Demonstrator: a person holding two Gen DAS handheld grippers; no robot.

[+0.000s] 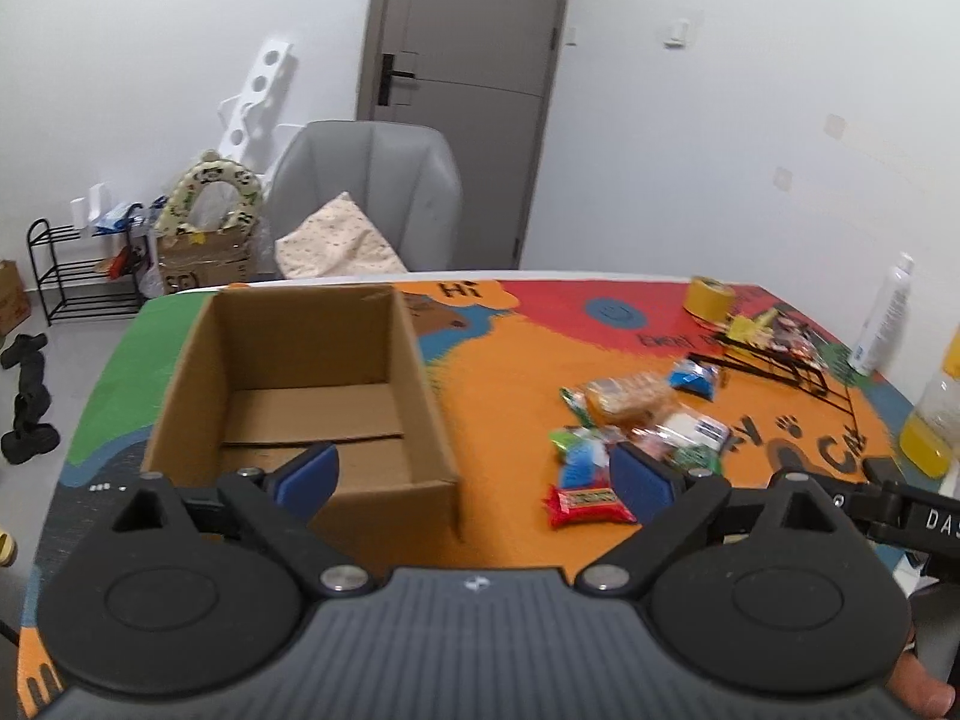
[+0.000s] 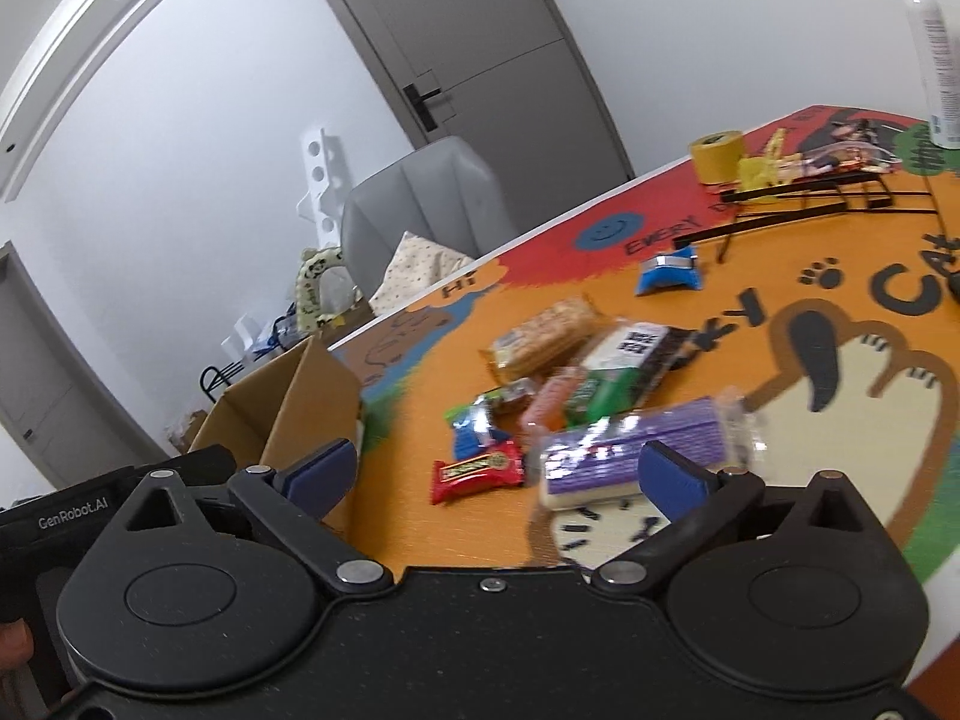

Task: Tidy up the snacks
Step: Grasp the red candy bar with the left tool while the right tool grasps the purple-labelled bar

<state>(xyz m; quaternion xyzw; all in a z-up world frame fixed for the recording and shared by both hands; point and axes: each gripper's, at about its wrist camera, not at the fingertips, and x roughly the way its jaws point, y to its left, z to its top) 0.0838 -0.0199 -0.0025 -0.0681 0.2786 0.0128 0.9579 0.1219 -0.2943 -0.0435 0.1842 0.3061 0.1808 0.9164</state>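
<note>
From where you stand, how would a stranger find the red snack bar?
Start at the open cardboard box on the colourful table. Look right to the snack pile. The red snack bar lies at its near edge, the only red wrapper, with a yellow label.

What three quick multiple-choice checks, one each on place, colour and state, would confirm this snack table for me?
1. Where does the open brown cardboard box stand relative to the pile of snacks?
A. left of it, in the left wrist view
B. right of it
C. on top of it

2. What colour is the snack bar wrapper nearest the left gripper?
A. white
B. red
C. black

3. What does the box hold?
A. several snacks
B. a bottle
C. nothing visible

Answers: 1 A, the box sits left of the scattered packets. 2 B, the wrapper by the blue finger pad is red. 3 C, only the bare cardboard floor shows inside.
</note>
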